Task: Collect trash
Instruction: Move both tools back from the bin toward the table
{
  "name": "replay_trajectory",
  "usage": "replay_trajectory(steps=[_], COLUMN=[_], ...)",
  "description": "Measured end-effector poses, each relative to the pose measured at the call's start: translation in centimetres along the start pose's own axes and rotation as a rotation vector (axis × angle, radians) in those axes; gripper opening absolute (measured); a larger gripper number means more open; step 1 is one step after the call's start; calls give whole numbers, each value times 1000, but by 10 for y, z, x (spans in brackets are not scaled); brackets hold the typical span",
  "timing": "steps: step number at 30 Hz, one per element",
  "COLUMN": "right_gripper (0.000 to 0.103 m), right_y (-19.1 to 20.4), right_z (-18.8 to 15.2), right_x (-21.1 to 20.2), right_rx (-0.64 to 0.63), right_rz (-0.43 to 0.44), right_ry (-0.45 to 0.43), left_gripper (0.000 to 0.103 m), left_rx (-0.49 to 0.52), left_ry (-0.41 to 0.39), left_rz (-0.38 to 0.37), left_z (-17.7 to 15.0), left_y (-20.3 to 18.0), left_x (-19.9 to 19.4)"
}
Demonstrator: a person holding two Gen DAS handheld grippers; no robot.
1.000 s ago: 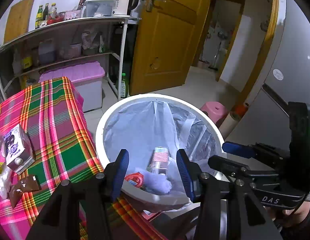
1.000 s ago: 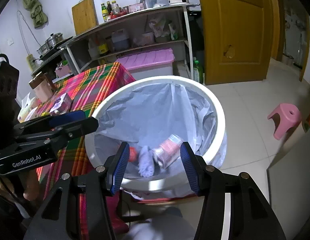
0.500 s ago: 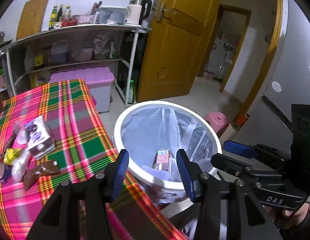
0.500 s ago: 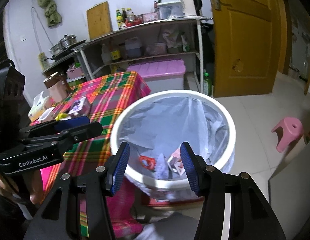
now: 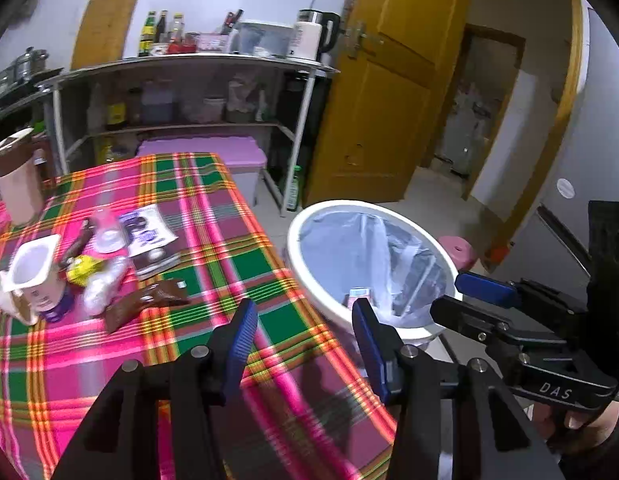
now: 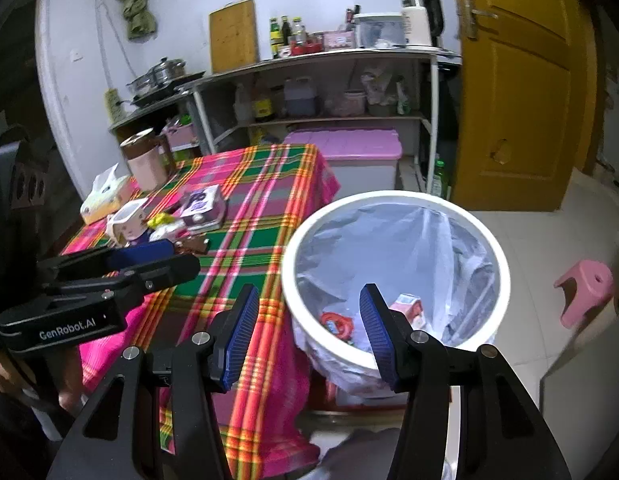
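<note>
Both the left gripper (image 5: pixel 305 336) and right gripper (image 6: pixel 307 330) are held with fingers apart, empty; the lined bin (image 6: pixel 393 200) stands just beside the surface's (image 6: pixel 269 184) edge.

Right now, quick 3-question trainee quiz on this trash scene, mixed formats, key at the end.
1. True or false: the left gripper is shut on a piece of trash.
2. Multiple choice: where does the brown wrapper lie? A) inside the bin B) on the plaid tablecloth C) on the pink stool
3. Fill the blank: the pink carton lies inside the white ____.

Key:
1. False. Both the left gripper and the right gripper are open with nothing between the fingers.
2. B. It lies on the plaid tablecloth, near the purple milk carton and the white cup.
3. bin, which is lined with a clear bag.
</note>
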State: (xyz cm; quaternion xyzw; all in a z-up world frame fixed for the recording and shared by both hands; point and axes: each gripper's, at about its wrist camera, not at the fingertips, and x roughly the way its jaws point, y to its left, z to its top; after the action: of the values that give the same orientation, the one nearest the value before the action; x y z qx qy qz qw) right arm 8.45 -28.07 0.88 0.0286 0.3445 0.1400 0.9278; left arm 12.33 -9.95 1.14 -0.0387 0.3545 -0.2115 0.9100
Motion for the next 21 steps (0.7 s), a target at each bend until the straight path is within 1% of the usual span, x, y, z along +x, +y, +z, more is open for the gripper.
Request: replay_trajectory(steps=[9, 15, 21], right_gripper=[54, 54, 54], right_y=[26, 42, 60], right_z=[-3, -3, 3], right_x=[13, 30, 41], right_rx=[-34, -51, -97], right_rz=[82, 130, 170], right_ry=[15, 62, 77], left_gripper=[49, 49, 49], left_rx=[-63, -111, -152], left_ry=[-23, -20, -33], left_rz=[93, 138, 182], left_z=[-16, -27, -32], left_y=[34, 58, 82], left_x=[-22, -31, -40])
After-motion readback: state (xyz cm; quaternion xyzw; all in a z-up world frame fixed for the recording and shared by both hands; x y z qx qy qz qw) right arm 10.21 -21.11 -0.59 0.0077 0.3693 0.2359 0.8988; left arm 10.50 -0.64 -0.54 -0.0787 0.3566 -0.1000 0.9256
